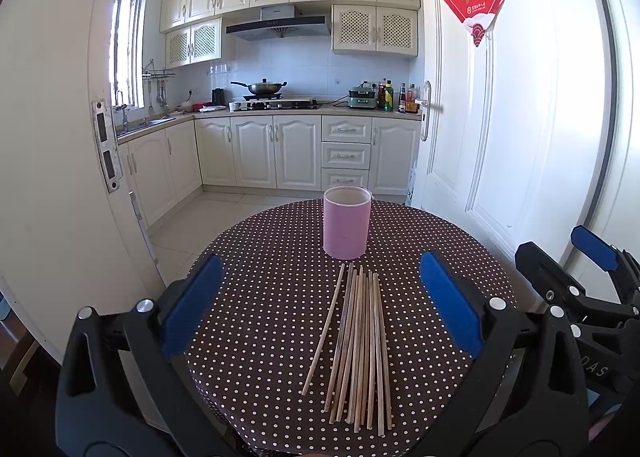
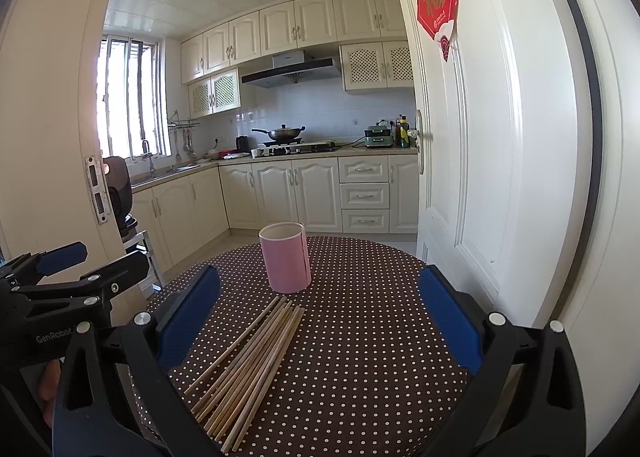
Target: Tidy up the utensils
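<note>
While both grippers (image 1: pixel 320 305) (image 2: pixel 320 313) gape, chopsticks (image 1: pixel 358 349) lie mid-table (image 1: pixel 440 229).

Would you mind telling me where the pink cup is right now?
The pink cup stands upright on the polka-dot table, just beyond the far tips of the chopsticks, central in both wrist views.

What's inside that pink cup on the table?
Only the pale inner wall near the rim of the pink cup shows; its bottom is hidden. Nothing sticks out. The chopsticks lie on the table.

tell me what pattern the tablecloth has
Dark brown tablecloth with small white polka dots, clearest in the left wrist view.
</note>
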`<state>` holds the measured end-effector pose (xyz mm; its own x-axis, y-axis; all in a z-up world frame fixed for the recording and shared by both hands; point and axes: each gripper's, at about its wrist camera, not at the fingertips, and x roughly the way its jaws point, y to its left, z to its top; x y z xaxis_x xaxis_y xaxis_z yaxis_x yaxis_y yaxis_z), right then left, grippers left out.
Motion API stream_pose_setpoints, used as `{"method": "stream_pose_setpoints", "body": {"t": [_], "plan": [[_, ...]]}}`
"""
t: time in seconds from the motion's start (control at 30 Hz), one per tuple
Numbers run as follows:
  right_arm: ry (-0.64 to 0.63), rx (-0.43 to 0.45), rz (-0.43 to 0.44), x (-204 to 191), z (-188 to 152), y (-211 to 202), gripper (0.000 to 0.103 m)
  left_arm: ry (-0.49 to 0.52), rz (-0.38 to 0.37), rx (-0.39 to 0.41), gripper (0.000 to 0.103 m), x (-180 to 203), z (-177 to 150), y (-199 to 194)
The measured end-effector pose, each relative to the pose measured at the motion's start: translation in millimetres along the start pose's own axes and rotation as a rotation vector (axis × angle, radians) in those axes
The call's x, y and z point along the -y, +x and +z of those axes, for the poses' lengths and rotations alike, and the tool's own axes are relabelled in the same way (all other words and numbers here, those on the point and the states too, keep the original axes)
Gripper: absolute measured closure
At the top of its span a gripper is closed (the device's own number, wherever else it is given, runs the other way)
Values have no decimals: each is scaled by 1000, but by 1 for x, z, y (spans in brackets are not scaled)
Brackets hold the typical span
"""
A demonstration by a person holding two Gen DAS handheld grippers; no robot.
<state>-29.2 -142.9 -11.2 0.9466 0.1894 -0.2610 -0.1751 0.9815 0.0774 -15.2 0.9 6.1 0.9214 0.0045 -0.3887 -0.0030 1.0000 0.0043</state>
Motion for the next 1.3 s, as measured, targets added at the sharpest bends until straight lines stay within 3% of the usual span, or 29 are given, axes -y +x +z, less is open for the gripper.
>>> {"method": "stream_pose_setpoints", "body": {"t": [0.77,1.1,1.3], "plan": [[24,-30,8,0,-2,10,7,-8,3,-55,6,-7,-7,12],[141,-161,-12,16,-10,30,7,-29,11,-110,6,-16,-11,26],[146,-265,-21,16,-16,42,7,-31,39,-158,6,-20,-17,40]]}}
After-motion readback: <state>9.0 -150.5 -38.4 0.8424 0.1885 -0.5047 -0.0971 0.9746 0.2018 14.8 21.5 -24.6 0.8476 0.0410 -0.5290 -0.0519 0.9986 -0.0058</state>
